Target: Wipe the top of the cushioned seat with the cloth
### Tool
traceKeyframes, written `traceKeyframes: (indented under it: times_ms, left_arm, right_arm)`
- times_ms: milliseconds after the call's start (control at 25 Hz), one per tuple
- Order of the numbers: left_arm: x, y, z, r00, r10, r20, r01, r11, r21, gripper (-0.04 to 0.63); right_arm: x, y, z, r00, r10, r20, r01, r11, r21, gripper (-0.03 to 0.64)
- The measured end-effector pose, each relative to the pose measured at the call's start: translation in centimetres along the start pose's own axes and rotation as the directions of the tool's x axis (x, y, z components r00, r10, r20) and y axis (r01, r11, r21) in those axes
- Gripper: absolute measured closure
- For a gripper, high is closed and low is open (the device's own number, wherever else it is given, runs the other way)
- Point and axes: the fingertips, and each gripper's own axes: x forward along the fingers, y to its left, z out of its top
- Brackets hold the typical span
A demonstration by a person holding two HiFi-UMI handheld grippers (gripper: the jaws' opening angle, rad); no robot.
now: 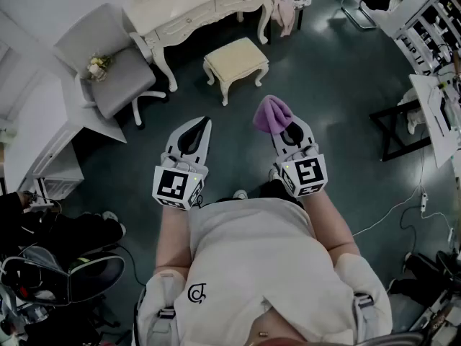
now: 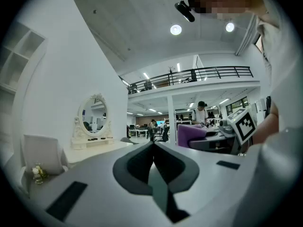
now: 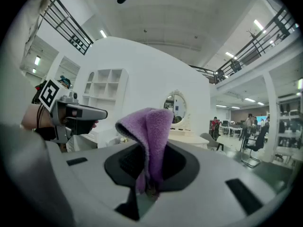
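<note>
A cream cushioned stool (image 1: 235,58) stands on the dark floor ahead of me, in front of a white dressing table (image 1: 189,10). My right gripper (image 1: 282,125) is shut on a purple cloth (image 1: 272,114) that bunches up over its tips; in the right gripper view the purple cloth (image 3: 150,136) stands folded between the jaws. My left gripper (image 1: 205,124) is shut with nothing in it, and in the left gripper view its jaws (image 2: 152,148) meet tip to tip. Both grippers hang at waist height, short of the stool.
A grey office chair (image 1: 108,63) with a small bouquet (image 1: 98,65) stands to the left of the dressing table. A dark stand (image 1: 392,128) and cables lie to the right. Bags and gear (image 1: 57,265) sit on the floor at my left.
</note>
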Motion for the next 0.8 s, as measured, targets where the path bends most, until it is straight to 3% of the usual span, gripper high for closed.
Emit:
traceKeyframes:
  times_ms: [800]
  left_arm:
    - [1.3, 1.2, -0.6, 1.000, 0.006, 0.006, -0.006, 1.000, -0.027, 0.581]
  right_arm:
    - [1.4, -1.1, -1.0, 0.999, -0.002, -0.032, 0.003, 1.000, 0.029, 0.545]
